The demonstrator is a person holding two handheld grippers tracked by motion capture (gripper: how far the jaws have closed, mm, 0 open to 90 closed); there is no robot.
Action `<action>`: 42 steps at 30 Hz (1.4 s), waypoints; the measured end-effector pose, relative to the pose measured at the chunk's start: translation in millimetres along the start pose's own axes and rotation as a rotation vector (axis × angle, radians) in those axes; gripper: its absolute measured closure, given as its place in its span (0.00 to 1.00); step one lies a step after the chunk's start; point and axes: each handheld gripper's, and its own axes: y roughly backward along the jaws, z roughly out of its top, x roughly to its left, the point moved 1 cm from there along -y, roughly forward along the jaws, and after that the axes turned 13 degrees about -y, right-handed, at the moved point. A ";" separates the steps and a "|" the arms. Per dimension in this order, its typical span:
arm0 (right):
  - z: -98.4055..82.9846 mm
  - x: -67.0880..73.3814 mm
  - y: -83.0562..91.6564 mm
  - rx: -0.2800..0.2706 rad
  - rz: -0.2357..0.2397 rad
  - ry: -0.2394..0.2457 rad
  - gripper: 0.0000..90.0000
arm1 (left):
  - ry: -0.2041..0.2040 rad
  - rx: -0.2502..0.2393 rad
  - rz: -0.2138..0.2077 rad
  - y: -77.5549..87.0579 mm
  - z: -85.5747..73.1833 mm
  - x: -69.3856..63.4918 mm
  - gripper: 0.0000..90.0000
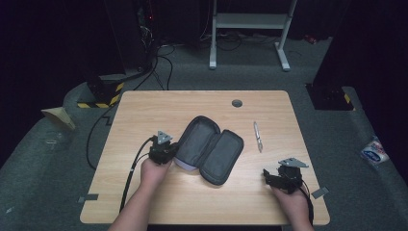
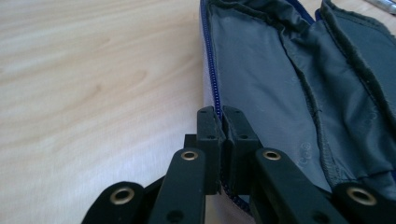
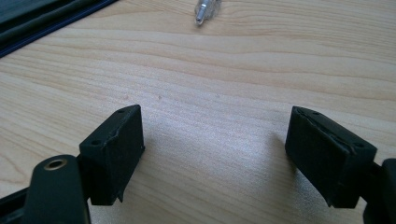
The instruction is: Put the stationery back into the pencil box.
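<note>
A dark grey pencil case (image 1: 209, 149) lies unzipped and spread open in the middle of the wooden table (image 1: 144, 110). Its grey lining and blue zipper rim (image 2: 271, 84) show close up in the left gripper view. My left gripper (image 1: 174, 150) is at the case's left rim, and its jaws (image 2: 222, 126) are pressed together with the zipper rim running between the pads. A silver pen (image 1: 258, 136) lies to the right of the case, and its tip (image 3: 205, 9) shows ahead of my right gripper. The right gripper (image 1: 265, 175) rests near the front right of the table, open (image 3: 212, 149), over bare wood.
A round cable hole (image 1: 236, 103) sits near the table's far edge. A corner of the case (image 3: 42, 18) reaches into the right gripper view at top left. Beyond the table are a white frame (image 1: 250, 21) and cables on the grey floor.
</note>
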 end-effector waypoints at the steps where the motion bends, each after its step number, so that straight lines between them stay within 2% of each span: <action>1: 0.0 0.0 0.0 0.000 0.000 0.000 0.21 | 0.000 0.000 0.000 0.0 0.0 0.0 0.95; 4: -0.4 -1.5 1.7 -0.013 -0.009 -0.005 0.29 | 0.019 -0.022 -0.019 17.4 -13.7 -6.8 0.94; 8: 0.1 -1.8 5.9 -0.013 -0.013 -0.022 0.36 | 0.013 -0.020 0.001 25.9 -23.0 -12.5 0.94; 10: -0.3 -0.3 8.1 -0.033 -0.009 -0.013 0.36 | 0.009 -0.023 0.009 29.8 -29.1 -16.0 0.94; 11: -0.4 6.8 14.7 -0.071 0.017 -0.010 0.35 | 0.023 -0.031 0.004 32.1 -35.3 -18.8 0.93; 14: -0.7 14.2 18.5 -0.088 0.045 -0.009 0.35 | 0.020 -0.035 0.001 33.1 -40.0 -21.4 0.91; 15: -1.7 28.7 22.1 -0.101 0.079 0.016 0.34 | 0.011 -0.034 0.002 33.7 -42.8 -23.2 0.89; 16: -2.5 36.8 23.6 -0.103 0.107 0.022 0.33 | -0.006 -0.038 0.001 34.3 -45.6 -24.3 0.88; 18: -4.2 53.1 26.9 -0.102 0.144 0.045 0.30 | -0.005 -0.042 -0.024 35.4 -44.7 -22.9 0.84; 20: -6.8 68.5 28.8 -0.102 0.186 0.065 0.27 | -0.014 -0.052 -0.024 36.8 -43.2 -23.7 0.83; 22: -10.7 84.3 27.6 -0.076 0.226 0.072 0.23 | -0.034 -0.051 -0.027 37.1 -44.3 -25.9 0.83; 23: -10.7 84.3 27.6 -0.076 0.226 0.072 0.23 | -0.034 -0.051 -0.027 37.1 -44.3 -25.9 0.82; 24: -14.5 99.2 25.3 -0.045 0.257 0.098 0.19 | -0.047 -0.044 -0.028 36.6 -46.0 -27.0 0.82; 26: -17.5 112.0 24.6 -0.031 0.274 0.126 0.16 | -0.045 -0.043 -0.032 36.5 -47.0 -26.4 0.81; 27: -19.2 120.7 24.8 -0.023 0.292 0.146 0.15 | -0.026 -0.045 -0.044 36.6 -48.9 -25.5 0.80; 28: -19.2 120.7 24.8 -0.023 0.292 0.146 0.15 | -0.026 -0.045 -0.044 36.6 -48.9 -25.5 0.79; 29: -22.3 133.5 25.9 -0.015 0.328 0.158 0.14 | -0.033 -0.042 -0.045 37.1 -50.1 -26.6 0.79; 31: -23.8 138.2 26.4 -0.012 0.340 0.161 0.14 | -0.031 -0.042 -0.047 37.8 -50.8 -27.5 0.78; 32: -28.6 152.3 27.4 -0.002 0.357 0.195 0.12 | -0.027 -0.038 -0.052 38.4 -51.5 -28.7 0.76; 36: -35.1 168.0 29.0 0.000 0.369 0.240 0.11 | -0.028 -0.027 -0.054 37.0 -51.9 -33.8 0.75; 37: -36.5 170.1 29.2 0.001 0.367 0.250 0.10 | -0.028 -0.027 -0.054 37.0 -51.9 -33.8 0.74; 38: -37.6 172.0 29.4 0.004 0.359 0.257 0.10 | -0.045 -0.025 -0.049 36.4 -51.9 -34.8 0.74; 40: -38.8 173.9 30.7 -0.002 0.350 0.271 0.10 | -0.036 -0.025 -0.054 36.0 -52.3 -37.3 0.74; 42: -39.4 174.0 31.2 -0.003 0.363 0.270 0.10 | -0.044 -0.025 -0.050 36.2 -52.3 -37.5 0.75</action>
